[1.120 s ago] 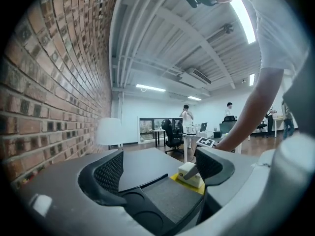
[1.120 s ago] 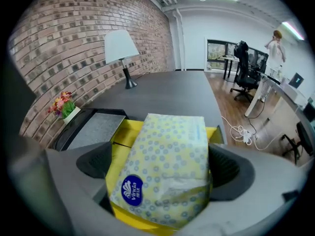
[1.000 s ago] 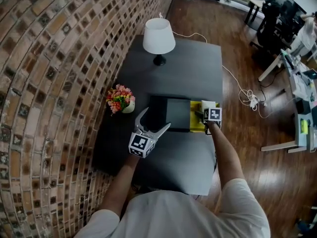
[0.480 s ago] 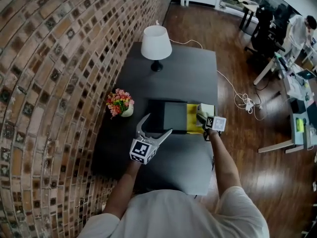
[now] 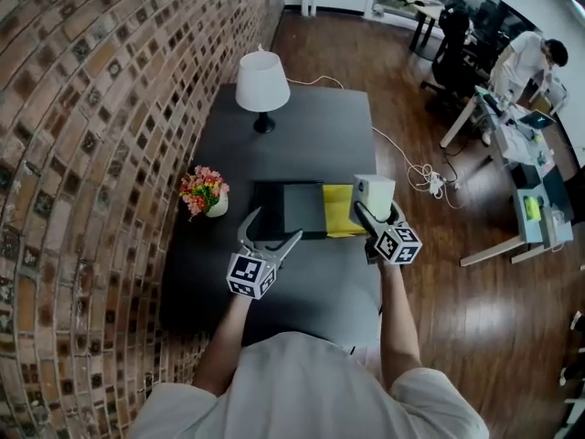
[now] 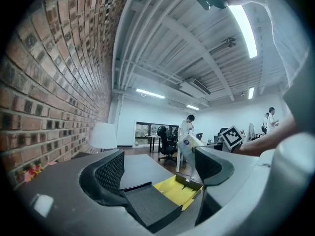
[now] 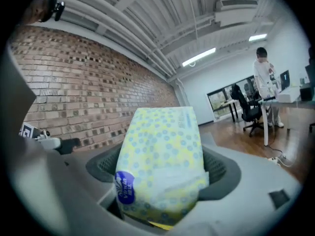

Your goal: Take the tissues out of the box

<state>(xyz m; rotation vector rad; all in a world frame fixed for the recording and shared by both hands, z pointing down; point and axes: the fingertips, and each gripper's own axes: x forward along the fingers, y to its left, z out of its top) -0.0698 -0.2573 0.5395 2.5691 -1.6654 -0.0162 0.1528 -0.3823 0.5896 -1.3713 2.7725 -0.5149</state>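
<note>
A pack of tissues [image 5: 373, 195], pale yellow with blue dots, hangs above the table, and my right gripper [image 5: 369, 216] is shut on it after its jaws closed in. In the right gripper view the pack [image 7: 162, 156] fills the gap between both pads. Below and to the left lies the open box [image 5: 340, 210] with a yellow inside, its black lid [image 5: 294, 208] folded out to the left. My left gripper [image 5: 271, 234] hovers open over the table in front of the lid with nothing in it. Its jaws have just been closing a little. The left gripper view shows the box [image 6: 173, 191] ahead.
A white lamp [image 5: 262, 84] stands at the far end of the dark table [image 5: 311, 286], and a small pot of flowers [image 5: 203, 191] sits near the brick wall on the left. To the right are the wooden floor, a cable, desks and a person.
My right gripper has closed on the tissue pack and lifted it up out of the yellow box. The left gripper has shifted only slightly.
</note>
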